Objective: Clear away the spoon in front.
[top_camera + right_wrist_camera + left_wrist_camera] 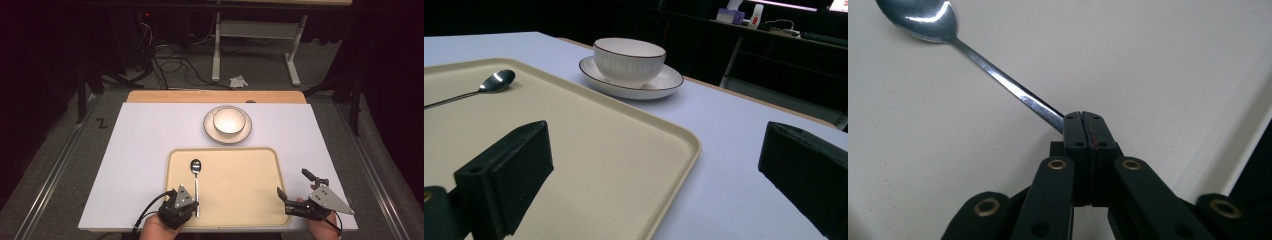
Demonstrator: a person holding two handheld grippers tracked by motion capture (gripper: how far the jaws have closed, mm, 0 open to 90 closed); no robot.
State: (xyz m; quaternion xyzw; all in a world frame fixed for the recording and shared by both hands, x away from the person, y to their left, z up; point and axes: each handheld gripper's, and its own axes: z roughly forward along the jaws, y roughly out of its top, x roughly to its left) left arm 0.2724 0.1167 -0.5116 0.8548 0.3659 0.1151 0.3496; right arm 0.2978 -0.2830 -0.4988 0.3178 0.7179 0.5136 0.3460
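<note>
left claw (1082, 122) clamps spoon (928, 17) handle | right claw (649, 175) wide | no legible writing

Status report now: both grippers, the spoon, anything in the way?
Left gripper shut on spoon handle, spoon in tray. Right gripper open, empty, over tray's right edge. Bowl on plate beyond tray, path clear.

White table top (140, 165), a wooden strip showing along its far edge. Beige tray (250, 200) at the middle of the near edge. Spoon (195, 172) on the tray's left part, bowl end toward the far edge. Left gripper (192, 202) at the spoon's handle end, near the tray's near-left corner. Right gripper (295, 186), jaws apart, straddling the tray's right rim. White bowl (229, 120) on a plate (210, 131), just beyond the tray's far edge.
</note>
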